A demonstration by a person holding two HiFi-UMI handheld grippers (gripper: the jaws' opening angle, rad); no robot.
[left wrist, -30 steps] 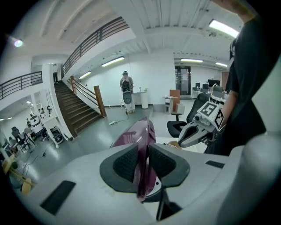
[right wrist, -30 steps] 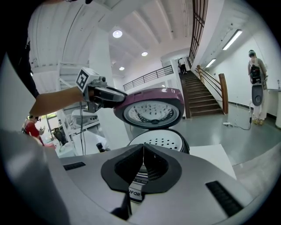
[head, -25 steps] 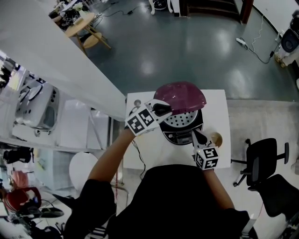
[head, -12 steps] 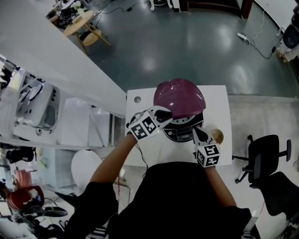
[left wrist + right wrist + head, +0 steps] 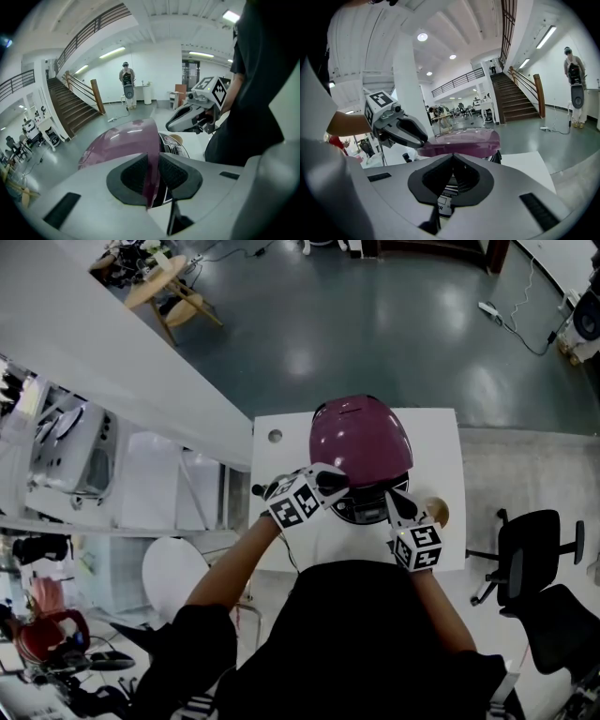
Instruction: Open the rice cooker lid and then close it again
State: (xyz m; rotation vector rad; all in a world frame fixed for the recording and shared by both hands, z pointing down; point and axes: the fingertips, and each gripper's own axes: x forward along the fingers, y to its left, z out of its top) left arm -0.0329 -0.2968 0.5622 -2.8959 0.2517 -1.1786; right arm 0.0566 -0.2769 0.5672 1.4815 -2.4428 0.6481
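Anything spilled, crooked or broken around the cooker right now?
Nothing looks spilled or damaged. The one thing not seated is the maroon lid: its front edge sits raised above the rice cooker body, clamped in the left gripper. The right gripper is shut and empty near the cooker's front.

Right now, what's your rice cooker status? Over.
Left gripper clamped on lid rim. Right gripper shut, empty, by cooker front. Lid nearly down. Nothing seen blocking it.

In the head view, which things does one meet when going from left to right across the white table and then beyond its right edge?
Round hole → purple rice cooker lid → small tan round object → black office chair.
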